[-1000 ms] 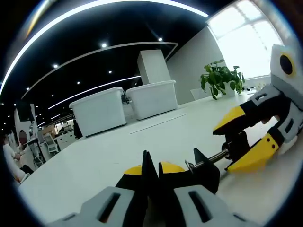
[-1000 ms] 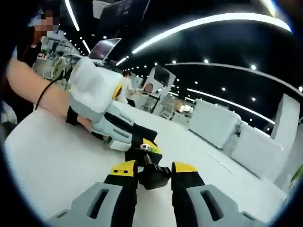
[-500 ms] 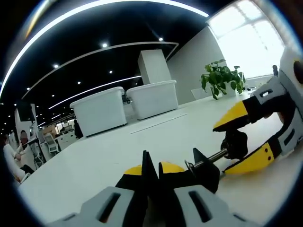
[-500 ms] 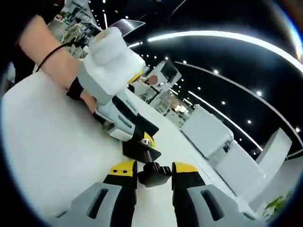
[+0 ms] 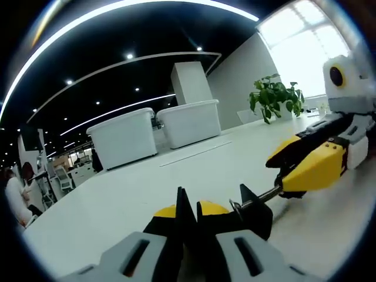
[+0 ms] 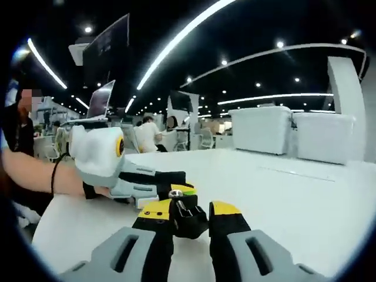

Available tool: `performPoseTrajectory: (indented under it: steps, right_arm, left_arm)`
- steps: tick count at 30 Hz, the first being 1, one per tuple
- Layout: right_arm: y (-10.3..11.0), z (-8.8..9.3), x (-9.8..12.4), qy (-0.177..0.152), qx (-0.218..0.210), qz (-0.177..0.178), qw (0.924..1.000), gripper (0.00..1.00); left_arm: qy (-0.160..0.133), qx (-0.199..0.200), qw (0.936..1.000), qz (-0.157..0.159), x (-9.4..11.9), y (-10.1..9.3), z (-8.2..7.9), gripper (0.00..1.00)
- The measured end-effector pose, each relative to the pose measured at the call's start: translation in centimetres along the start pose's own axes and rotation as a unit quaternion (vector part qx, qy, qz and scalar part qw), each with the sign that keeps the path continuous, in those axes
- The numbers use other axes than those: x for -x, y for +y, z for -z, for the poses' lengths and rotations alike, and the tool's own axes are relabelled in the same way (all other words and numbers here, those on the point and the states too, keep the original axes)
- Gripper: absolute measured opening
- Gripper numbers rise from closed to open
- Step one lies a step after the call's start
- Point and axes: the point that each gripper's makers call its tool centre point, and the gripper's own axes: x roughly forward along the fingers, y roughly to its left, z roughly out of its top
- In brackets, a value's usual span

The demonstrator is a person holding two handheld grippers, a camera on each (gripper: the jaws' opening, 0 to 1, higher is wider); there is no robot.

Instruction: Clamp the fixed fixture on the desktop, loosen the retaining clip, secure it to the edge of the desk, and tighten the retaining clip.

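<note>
On a white desktop (image 5: pixel 176 170) in a dim open-plan office, we see the left gripper (image 5: pixel 189 207) with its yellow-tipped jaws pressed together on the black body of the fixed fixture (image 5: pixel 254 210), whose metal screw rod (image 5: pixel 258 197) runs out to the right; how the fixture sits on the desk is hidden behind the jaws. At the far end of that rod, in the left gripper view, the right gripper (image 5: pixel 288 170) comes in from the right with its jaws nipped on the rod's dark end. From the right gripper view, the same gripper's jaws (image 6: pixel 191 210) pinch a black knob (image 6: pixel 187 216) with a small metal cap on top, and beyond it the left gripper (image 6: pixel 167 182), grey and white, lies low on the desk, a person's forearm (image 6: pixel 35 173) with a dark cord at the wrist leading off to the left edge. We can read no brand, label or lettering anywhere on the tools or the fixture. Behind, two white bins (image 5: pixel 153 129) stand on the far side of the desk near a potted plant (image 5: pixel 275 97) by a bright window, and seated people in the distance are too small to make out
</note>
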Motion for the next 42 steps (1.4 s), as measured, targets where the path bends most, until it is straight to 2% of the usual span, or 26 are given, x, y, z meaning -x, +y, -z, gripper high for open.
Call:
performPoseTrajectory:
  steps: [1,4,7,10,12,14,18,20,22,23,25,26,27,29,31,33,36,38,39,42]
  right_arm:
    - [0.1,-0.2,-0.1,-0.005,0.025,-0.002,0.9997,0.21]
    - [0.0,-0.2,-0.1,-0.005,0.022,-0.002,0.9997,0.21]
    - [0.4,-0.4,0.1,-0.004,0.095,0.008,0.9955,0.21]
    - [0.6,-0.5,0.0,0.001,0.167,0.020,0.9858,0.21]
    - [0.8,-0.5,-0.1,0.010,0.221,0.027,0.9750,0.21]
    - [0.8,-0.4,-0.2,0.015,0.255,0.031,0.9664,0.21]
    - [1.1,-0.4,-0.2,0.021,0.302,0.039,0.9524,0.21]
    - [1.2,-0.3,-0.3,0.022,0.313,0.042,0.9486,0.21]
    - [1.2,-0.4,-0.3,0.025,0.314,0.043,0.9483,0.21]
    - [1.3,-0.5,-0.2,0.028,0.291,0.039,0.9556,0.21]
    - [1.3,-2.0,0.3,-0.009,0.220,0.037,0.9748,0.23]
    - [1.1,-2.4,0.7,-0.030,0.152,0.030,0.9875,0.26]
    - [0.4,-2.8,0.9,-0.048,0.083,0.032,0.9949,0.28]
    - [-1.3,-2.9,1.3,-0.059,0.022,0.045,0.9971,0.30]
    - [-2.6,-2.1,1.3,-0.046,-0.022,0.056,0.9971,0.29]
    - [-2.2,-2.0,1.2,-0.050,-0.085,0.037,0.9944,0.26]
    - [-1.7,-1.8,0.8,-0.041,-0.101,0.024,0.9938,0.24]
    - [-0.7,-0.1,0.3,0.003,-0.085,0.014,0.9963,0.24]
    - [-0.1,-0.7,0.0,-0.012,-0.093,0.003,0.9956,0.24]
    - [-0.1,-0.6,0.0,-0.012,-0.094,0.002,0.9955,0.23]
  left_arm:
    - [0.000,0.000,1.0000,0.000,0.0,0.0,0.0,0.09]
    - [0.001,0.001,1.0000,0.001,0.0,0.0,0.0,0.09]
    - [0.001,0.001,1.0000,0.001,0.0,0.0,0.0,0.09]
    - [0.001,0.001,1.0000,0.000,-0.1,0.0,0.0,0.09]
    - [0.001,0.001,1.0000,0.001,-0.1,0.0,0.0,0.09]
    - [0.001,0.001,1.0000,0.001,-0.1,0.0,0.0,0.09]
    - [0.001,0.002,1.0000,0.001,0.0,0.0,0.0,0.09]
    - [0.001,0.002,1.0000,0.001,0.0,0.1,0.0,0.09]
    - [0.001,0.002,1.0000,0.001,0.0,0.1,0.0,0.09]
    - [0.001,0.002,1.0000,0.001,0.0,0.1,0.0,0.09]
    - [0.001,0.002,1.0000,0.003,0.0,0.0,0.0,0.09]
    - [0.001,0.002,1.0000,0.003,0.0,0.0,0.0,0.09]
    - [0.001,0.002,1.0000,0.003,0.0,0.0,0.0,0.09]
    - [0.001,0.002,1.0000,0.003,0.0,0.0,0.0,0.09]
    - [0.001,0.002,1.0000,0.003,0.0,0.0,0.0,0.09]
    - [0.001,0.002,1.0000,0.003,0.0,0.0,0.0,0.09]
    - [0.001,0.002,1.0000,0.003,0.0,0.0,-0.1,0.09]
    - [0.000,0.002,1.0000,0.003,0.0,0.0,-0.1,0.09]
    - [-0.004,-0.004,1.0000,0.003,0.0,0.0,-0.3,0.09]
    - [-0.001,0.000,1.0000,0.002,0.1,0.1,-0.1,0.09]
